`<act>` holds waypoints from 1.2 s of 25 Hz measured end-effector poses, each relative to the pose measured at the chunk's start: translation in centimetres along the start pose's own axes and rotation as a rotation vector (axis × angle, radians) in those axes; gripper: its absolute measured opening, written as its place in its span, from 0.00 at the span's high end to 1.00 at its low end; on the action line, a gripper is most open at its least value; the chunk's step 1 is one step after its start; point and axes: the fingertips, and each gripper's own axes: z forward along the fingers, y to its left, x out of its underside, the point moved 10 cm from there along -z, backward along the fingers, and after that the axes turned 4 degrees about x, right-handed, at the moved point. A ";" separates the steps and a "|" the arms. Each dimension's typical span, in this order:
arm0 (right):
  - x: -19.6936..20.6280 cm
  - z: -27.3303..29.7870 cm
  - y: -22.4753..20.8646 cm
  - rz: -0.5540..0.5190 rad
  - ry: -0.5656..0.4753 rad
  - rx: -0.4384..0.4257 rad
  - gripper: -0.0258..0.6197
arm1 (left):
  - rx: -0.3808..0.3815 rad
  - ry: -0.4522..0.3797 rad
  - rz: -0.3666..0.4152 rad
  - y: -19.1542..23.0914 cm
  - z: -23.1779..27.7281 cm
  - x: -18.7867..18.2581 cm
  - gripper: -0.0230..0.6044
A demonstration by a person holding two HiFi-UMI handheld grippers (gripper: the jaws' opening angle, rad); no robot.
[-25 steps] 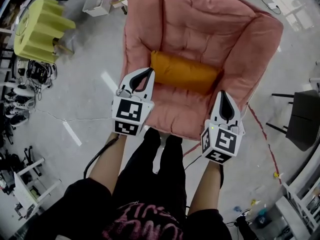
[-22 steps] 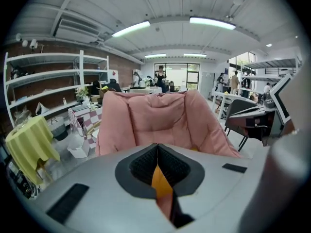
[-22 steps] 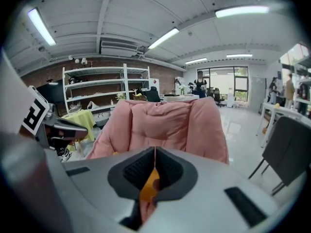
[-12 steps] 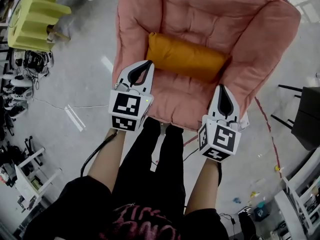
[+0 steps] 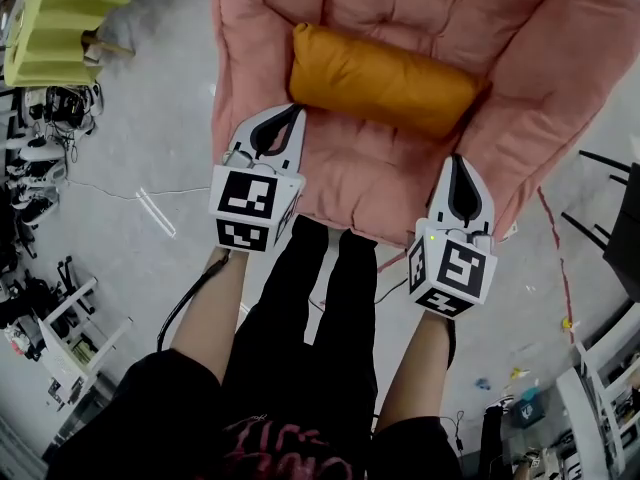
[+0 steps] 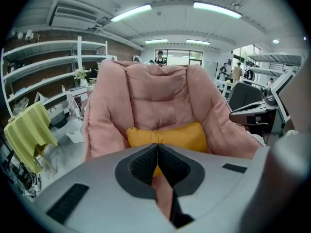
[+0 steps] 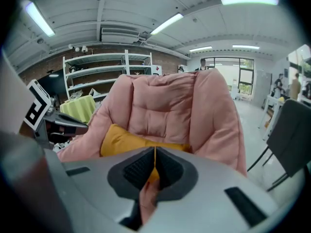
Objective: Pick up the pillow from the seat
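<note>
Jaws shut and empty on left gripper (image 5: pixel 293 113) and right gripper (image 5: pixel 458 160): open both wide, then probably pinch each end of the pillow (image 5: pixel 385 78).

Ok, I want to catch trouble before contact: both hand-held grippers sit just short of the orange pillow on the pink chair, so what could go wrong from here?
1. The left hand-held gripper and right hand-held gripper both have jaws shut and empty; unless opened, they would likely just shove the pillow backward.
2. The pillow lies nestled against the soft padded seat, so a jaw could pinch pink fabric along with it.
</note>
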 end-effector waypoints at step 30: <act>5.8 6.1 -0.7 0.017 0.067 -0.049 0.68 | 0.021 0.046 -0.015 -0.4 6.1 4.5 0.63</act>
